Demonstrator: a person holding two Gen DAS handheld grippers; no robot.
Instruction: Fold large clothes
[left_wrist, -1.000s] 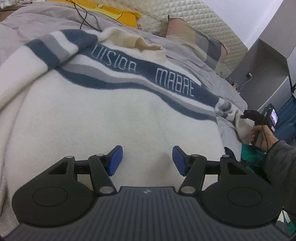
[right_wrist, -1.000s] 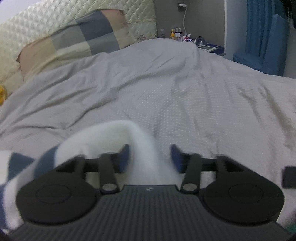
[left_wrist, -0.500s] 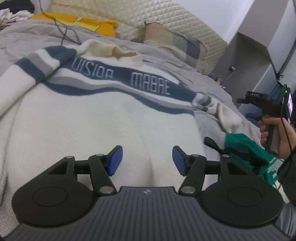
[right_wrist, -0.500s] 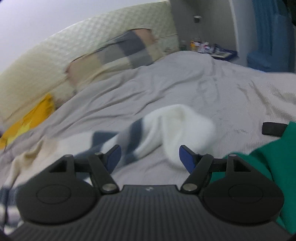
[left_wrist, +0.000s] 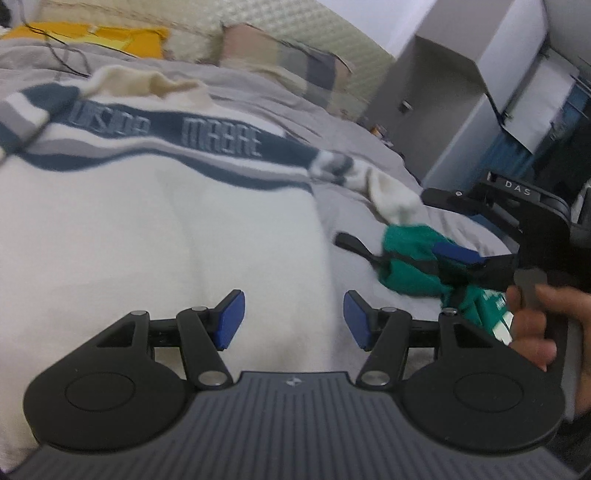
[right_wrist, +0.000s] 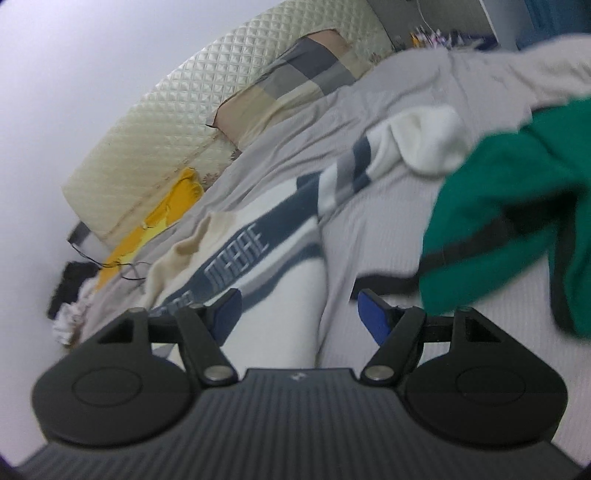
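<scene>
No fold shows yet: the cream sweater (left_wrist: 155, 229) with blue stripes lies spread flat on the grey bed (left_wrist: 351, 122), filling the left and centre of the left wrist frame, one sleeve (right_wrist: 399, 147) trailing toward the green garment (right_wrist: 517, 206) at right. Left gripper (left_wrist: 293, 319) fingers stand open, empty, above its body. Right gripper (right_wrist: 299, 314) fingers have just been opening; nothing between them.
</scene>
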